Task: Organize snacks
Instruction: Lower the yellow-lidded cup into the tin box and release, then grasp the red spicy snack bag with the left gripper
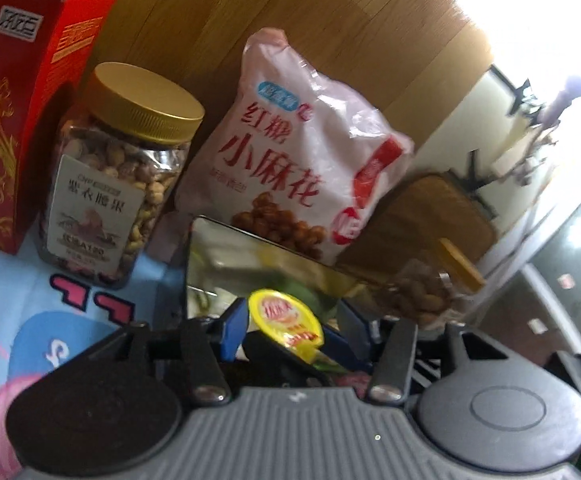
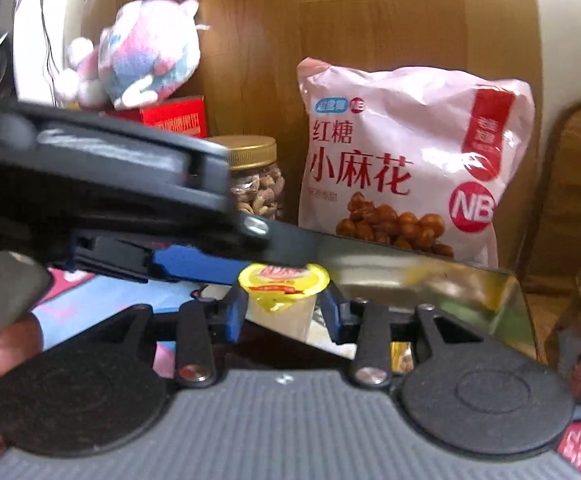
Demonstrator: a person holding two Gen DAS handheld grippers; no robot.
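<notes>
Right wrist view: the right gripper (image 2: 282, 300) clamps 1 jelly cup (image 2: 282, 292), upright, over a shiny tin (image 2: 470, 300). The left gripper (image 1: 286, 320) holds a second jelly cup (image 1: 286, 316), tilted. The snack bag (image 2: 402, 160) stands just behind the tin.

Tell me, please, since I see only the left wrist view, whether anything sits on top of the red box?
Observer: Yes, a pink-and-blue plush sits on the box.
Operator: Thank you. Does the right gripper hold anything?
Observer: The right gripper is closed on a yellow-lidded cup, gripping its pale body.
Operator: And where is my left gripper relative to it?
Observer: The left gripper reaches in from the left, above the right one, and its blue finger ends beside the cup's lid.
</notes>
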